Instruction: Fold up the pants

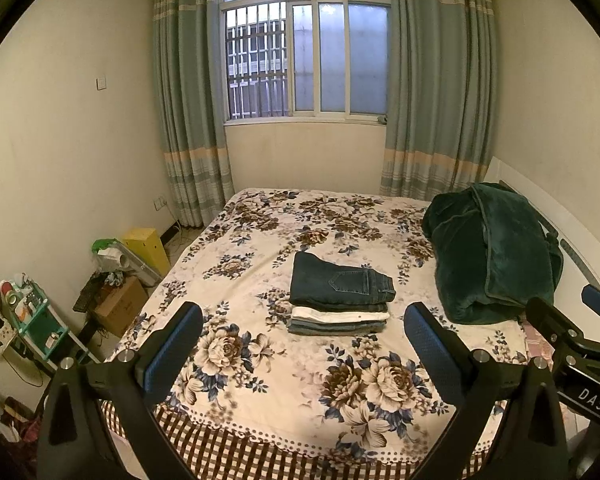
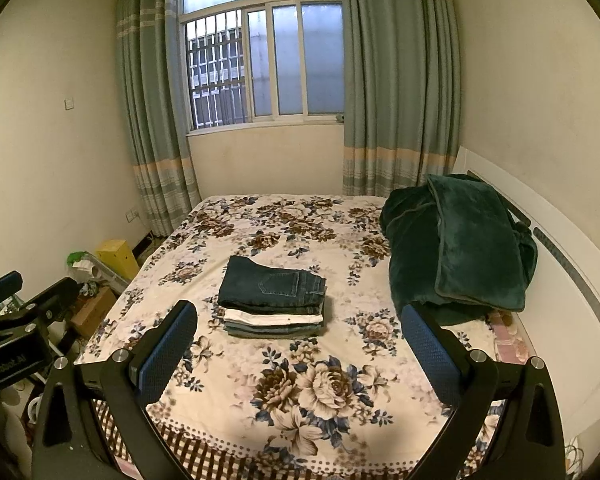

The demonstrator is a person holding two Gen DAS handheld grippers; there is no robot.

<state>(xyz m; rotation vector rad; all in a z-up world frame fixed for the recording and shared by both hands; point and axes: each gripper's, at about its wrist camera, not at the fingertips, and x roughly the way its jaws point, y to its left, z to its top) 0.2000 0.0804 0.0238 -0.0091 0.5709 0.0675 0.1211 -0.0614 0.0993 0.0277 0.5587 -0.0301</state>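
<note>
A stack of folded pants (image 1: 340, 294) lies in the middle of the floral bed sheet (image 1: 260, 380). Dark blue jeans are on top, white pants and grey-blue ones below. The stack also shows in the right wrist view (image 2: 274, 296). My left gripper (image 1: 304, 344) is open and empty, held above the bed's near edge, short of the stack. My right gripper (image 2: 300, 344) is open and empty too, at the same distance from the stack. The right gripper also shows at the right edge of the left wrist view (image 1: 572, 336).
A dark green plush blanket (image 1: 496, 256) is heaped at the bed's right side by the white headboard (image 2: 572, 280). Boxes, a yellow bin (image 1: 148, 246) and a cluttered shelf (image 1: 36, 320) stand on the floor to the left. Curtains and a window are at the far wall.
</note>
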